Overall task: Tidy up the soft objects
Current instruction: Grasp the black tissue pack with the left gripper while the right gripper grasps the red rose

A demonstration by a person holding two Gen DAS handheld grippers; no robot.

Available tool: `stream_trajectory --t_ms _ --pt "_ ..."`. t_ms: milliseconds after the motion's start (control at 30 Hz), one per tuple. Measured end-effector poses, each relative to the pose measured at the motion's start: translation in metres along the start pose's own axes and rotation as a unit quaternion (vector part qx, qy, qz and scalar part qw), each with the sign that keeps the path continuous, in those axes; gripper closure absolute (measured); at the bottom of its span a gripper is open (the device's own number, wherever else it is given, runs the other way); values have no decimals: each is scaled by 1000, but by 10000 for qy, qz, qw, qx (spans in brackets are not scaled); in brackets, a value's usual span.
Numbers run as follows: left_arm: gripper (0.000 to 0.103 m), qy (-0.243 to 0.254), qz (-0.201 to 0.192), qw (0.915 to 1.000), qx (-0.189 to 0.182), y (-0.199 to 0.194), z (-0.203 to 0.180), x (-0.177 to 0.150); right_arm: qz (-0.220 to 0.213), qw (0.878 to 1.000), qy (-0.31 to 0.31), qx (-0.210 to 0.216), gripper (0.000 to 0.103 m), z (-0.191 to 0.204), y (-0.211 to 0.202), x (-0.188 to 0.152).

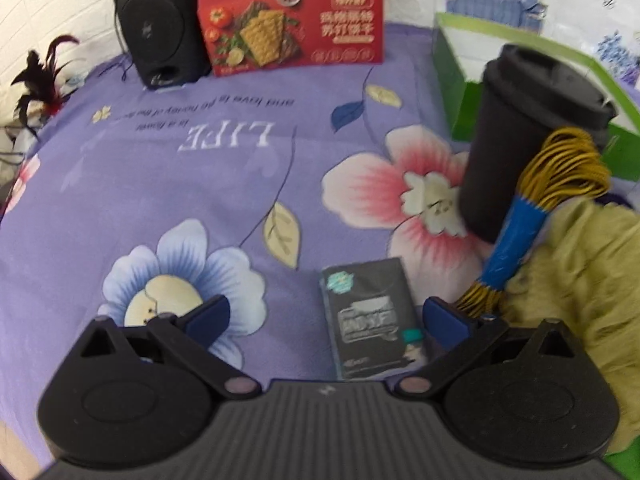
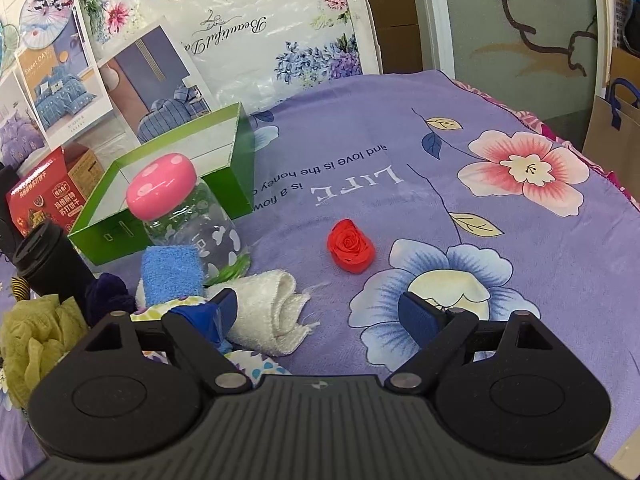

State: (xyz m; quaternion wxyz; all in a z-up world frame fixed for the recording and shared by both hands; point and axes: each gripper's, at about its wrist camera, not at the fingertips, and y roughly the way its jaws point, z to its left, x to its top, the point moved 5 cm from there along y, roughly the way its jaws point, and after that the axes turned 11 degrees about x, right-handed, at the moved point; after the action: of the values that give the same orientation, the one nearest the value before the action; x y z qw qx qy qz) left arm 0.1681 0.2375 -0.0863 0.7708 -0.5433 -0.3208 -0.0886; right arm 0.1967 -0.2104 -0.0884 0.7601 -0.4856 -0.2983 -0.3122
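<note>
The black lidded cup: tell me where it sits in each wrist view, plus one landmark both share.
Left wrist: black lidded cup stands at right, behind the gold cord bundle.
Right wrist: far left edge, above the yellow-green mesh puff.
Shared landmark: the green box just behind the cup.

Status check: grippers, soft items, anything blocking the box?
Left gripper and right gripper open, empty. White towel, blue cloth, yellow pouf outside green box. Pink-lidded bottle stands between.
</note>
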Motion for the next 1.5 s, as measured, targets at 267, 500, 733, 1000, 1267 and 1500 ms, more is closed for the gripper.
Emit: stream_trajectory --t_ms 267,500,733,1000,1267,1500 --pt "1 -96 64 9999 -121 11 12 -7 87 9977 -633 -208 29 4 20 21" --pt "0 30 -24 9998 -204 18 -4 -3 245 9942 -999 -324 29 4 33 22" --pt "0 79 -45 9997 -209 20 -5 -2 387 9936 -964 -439 29 -13 54 34" --pt "0 69 -75 9997 -233 20 -4 -3 797 9931 -757 -414 26 -45 95 18" --pt "1 122 -124 9995 -255 19 -5 -4 567 9929 -960 -406 23 -47 99 15" --pt "1 169 -181 9990 -370 19 -3 -4 598 9902 -1184 -436 21 -47 101 17"
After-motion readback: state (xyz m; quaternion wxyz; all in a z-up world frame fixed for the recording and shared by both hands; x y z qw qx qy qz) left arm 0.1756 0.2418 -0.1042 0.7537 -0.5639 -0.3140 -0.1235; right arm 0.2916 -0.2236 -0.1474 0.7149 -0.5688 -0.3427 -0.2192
